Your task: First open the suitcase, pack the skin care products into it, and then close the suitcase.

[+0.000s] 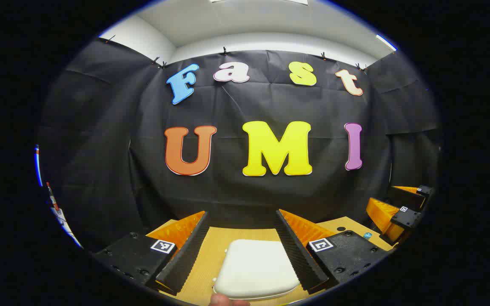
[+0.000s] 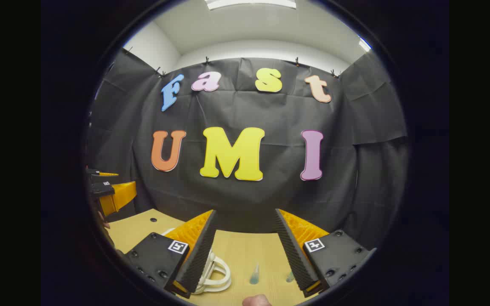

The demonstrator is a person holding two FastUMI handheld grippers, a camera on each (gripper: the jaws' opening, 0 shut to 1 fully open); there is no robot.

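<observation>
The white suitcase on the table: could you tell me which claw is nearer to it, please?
Left. The left claw hangs open right over the white suitcase, which lies between its fingers. The right claw is off to the side, by the handle.

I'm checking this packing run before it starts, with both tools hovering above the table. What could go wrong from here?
1. The white hard-shell suitcase lies shut between the left tool's open fingers; its smooth rounded lid might slip when pried.
2. Two small teal-tinted tubes lie loose on the light wooden table under the right tool; they may roll when nudged.
3. The white loop handle beside them could snag a finger.
</observation>
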